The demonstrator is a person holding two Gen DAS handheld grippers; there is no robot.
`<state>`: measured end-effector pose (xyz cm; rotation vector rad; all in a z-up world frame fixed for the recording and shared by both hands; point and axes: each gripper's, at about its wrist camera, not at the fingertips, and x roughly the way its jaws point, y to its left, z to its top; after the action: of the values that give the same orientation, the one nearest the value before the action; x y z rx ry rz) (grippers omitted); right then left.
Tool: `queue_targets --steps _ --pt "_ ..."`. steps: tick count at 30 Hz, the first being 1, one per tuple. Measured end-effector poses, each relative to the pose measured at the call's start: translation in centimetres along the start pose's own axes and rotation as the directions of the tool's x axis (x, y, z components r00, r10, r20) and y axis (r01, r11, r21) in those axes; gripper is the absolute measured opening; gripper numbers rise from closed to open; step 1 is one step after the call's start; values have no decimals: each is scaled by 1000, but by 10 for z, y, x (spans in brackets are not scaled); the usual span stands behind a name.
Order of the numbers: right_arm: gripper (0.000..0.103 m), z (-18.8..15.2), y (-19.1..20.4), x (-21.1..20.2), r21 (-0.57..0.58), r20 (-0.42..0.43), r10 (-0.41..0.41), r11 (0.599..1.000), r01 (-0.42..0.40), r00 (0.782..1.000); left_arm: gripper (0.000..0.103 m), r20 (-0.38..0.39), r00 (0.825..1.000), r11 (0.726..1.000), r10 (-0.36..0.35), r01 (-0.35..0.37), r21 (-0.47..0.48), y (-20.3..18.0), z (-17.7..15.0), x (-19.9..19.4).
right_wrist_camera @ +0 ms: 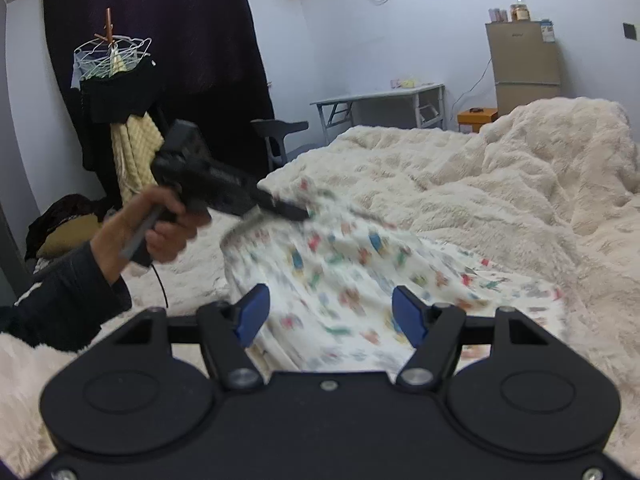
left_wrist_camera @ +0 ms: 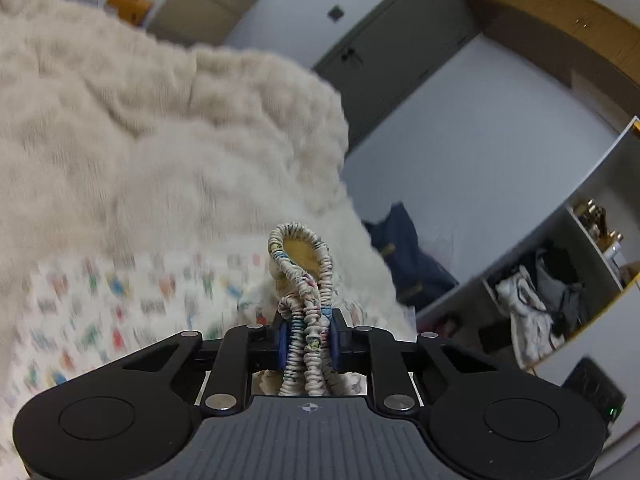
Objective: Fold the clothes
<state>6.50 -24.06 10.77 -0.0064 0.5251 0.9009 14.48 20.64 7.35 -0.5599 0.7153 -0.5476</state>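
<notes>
One printed garment [right_wrist_camera: 344, 280] is in play, white with small coloured figures, lying partly lifted on the cream fleece blanket [right_wrist_camera: 500, 184] that covers the bed; take that blanket as your landmark. One garment, one blanket, two grippers, one hand visible.

Risks, largest item first:

1. Blanket. Its pile is deep and rumpled under the garment, so in my judgement any fold you lay on it may sit crooked, and a low pass of a finger could snag the fleece and drag it along with the cloth.

2. Garment. Most of it spreads across the near part of the blanket, with one edge raised above it. Both views blur on the cloth, so it is moving; a quick pull could bunch the body or flip a layer you meant to keep flat.

3. Left gripper [left_wrist_camera: 308, 346]. Its fingers are clamped on the gathered elastic band [left_wrist_camera: 302, 280] of the garment, with a loop standing up beyond the pads. Only the ruched band is pinched, so it may slide out under load, or stretch and spring back.

4. Right gripper [right_wrist_camera: 329, 314]. Its fingers stand wide apart, holding nothing, poised just above the garment near the blanket's front edge. Closing here could take two layers instead of one.

5. Your left hand [right_wrist_camera: 160, 228], off the blanket's left side, trails a cable that could catch.
</notes>
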Motion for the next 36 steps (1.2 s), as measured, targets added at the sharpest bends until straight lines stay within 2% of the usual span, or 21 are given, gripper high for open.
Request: queue_targets --steps 4,6,10,13,14,15,16,17,19,21,23,25,26,28,29,30,31,32,33,34,36 --pt "66 2 -3 -1 5 21 -10 1000 10 1000 15 54 998 998 42 -39 -48 22 17 -43" --pt "66 2 -3 0 1 19 -10 1000 10 1000 16 60 992 986 108 -99 -135 65 16 -59" --pt "66 0 -5 4 -5 4 -6 1000 6 1000 17 -54 983 953 177 -185 -238 128 -11 -40" --pt "66 0 -11 4 3 -1 -17 1000 17 1000 38 -130 966 929 222 -250 -274 153 -32 -23" --pt "66 -1 -14 3 7 -2 -25 1000 25 1000 44 -148 951 924 273 -302 -233 150 -35 -22" --pt "66 0 -20 1 21 1 -35 999 35 999 44 -162 932 916 324 -352 -191 148 -38 -22" --pt "66 0 -26 -1 35 4 -45 998 45 999 48 -160 926 915 342 -367 -169 144 -38 -22" --pt "66 0 -31 -4 49 7 -55 997 55 998 56 -140 911 911 388 -402 -93 128 -38 -35" --pt "66 0 -43 -8 77 12 -76 994 75 997 69 -115 894 899 432 -438 -25 118 -38 -46" --pt "66 -2 -54 -12 101 19 -95 991 93 995 74 -49 875 875 482 -477 89 96 -43 -68" --pt "66 -4 -59 -13 116 21 -95 989 92 995 75 -23 888 886 460 -457 81 96 -43 -80" --pt "66 -6 -62 -11 121 18 -92 989 89 996 72 -28 920 921 390 -391 -1 105 -43 -83" --pt "66 -7 -62 -10 118 15 -90 989 88 996 67 -28 934 934 356 -357 -13 105 -46 -82" --pt "66 -8 -61 -8 107 7 -83 991 82 997 66 -8 956 955 292 -291 66 90 -58 -82" --pt "66 -8 -60 -7 100 2 -78 992 77 997 66 7 963 947 269 -265 183 69 -71 -79" --pt "66 -8 -59 -6 91 -5 -76 993 76 997 66 20 970 925 244 -239 297 47 -84 -76" --pt "66 -8 -58 -5 82 -13 -74 994 75 997 66 28 970 908 243 -238 346 37 -89 -74" --pt "66 -8 -58 -4 73 -23 -77 994 78 997 67 54 965 847 257 -252 467 10 -104 -71" --pt "66 -7 -58 -3 70 -34 -82 994 84 996 67 88 957 749 278 -273 604 -20 -123 -66" --pt "66 -8 -60 -2 71 -41 -82 994 85 996 67 101 950 702 294 -287 652 -31 -132 -62" --pt "66 -9 -62 -2 74 -50 -81 994 85 995 67 143 932 563 332 -317 763 -60 -156 -49"
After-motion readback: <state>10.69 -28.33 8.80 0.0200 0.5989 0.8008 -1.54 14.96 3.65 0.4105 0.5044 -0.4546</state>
